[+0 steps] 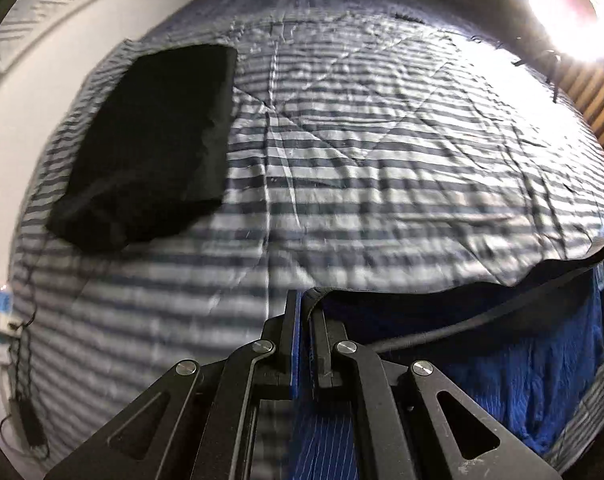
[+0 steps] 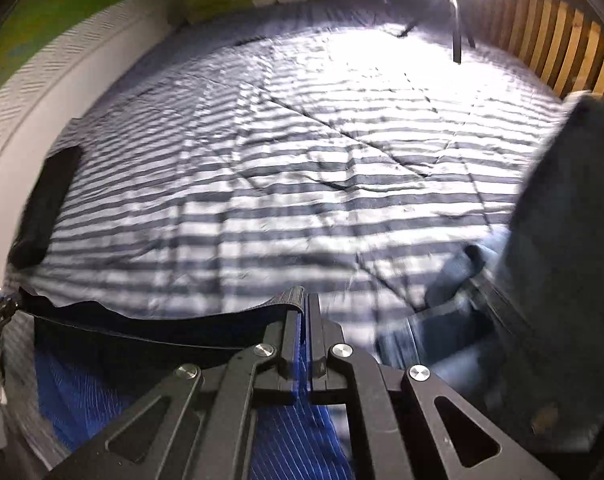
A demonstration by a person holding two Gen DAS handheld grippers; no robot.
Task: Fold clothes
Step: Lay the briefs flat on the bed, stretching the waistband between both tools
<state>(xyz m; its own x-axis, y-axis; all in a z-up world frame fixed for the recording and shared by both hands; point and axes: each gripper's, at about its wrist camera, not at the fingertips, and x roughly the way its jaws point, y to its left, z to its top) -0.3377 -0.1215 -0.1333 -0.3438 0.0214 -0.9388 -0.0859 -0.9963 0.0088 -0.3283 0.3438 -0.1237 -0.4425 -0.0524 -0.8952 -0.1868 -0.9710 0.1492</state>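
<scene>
Blue garment (image 1: 533,392), low in both frames, clamped at its dark waistband by left gripper (image 1: 305,320) and right gripper (image 2: 305,316), jaws shut on cloth: to be lowered flat on striped quilt (image 1: 361,160), band taut, clear of folded black garment (image 1: 150,140) upper left.

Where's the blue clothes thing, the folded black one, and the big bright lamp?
blue garment (image 1: 533,392), left wrist view, on its blue striped cloth below the dark waistband.
folded black garment (image 1: 154,140), left wrist view, middle of its top face.
lamp (image 1: 569,8), left wrist view, on the glaring bright patch.
</scene>
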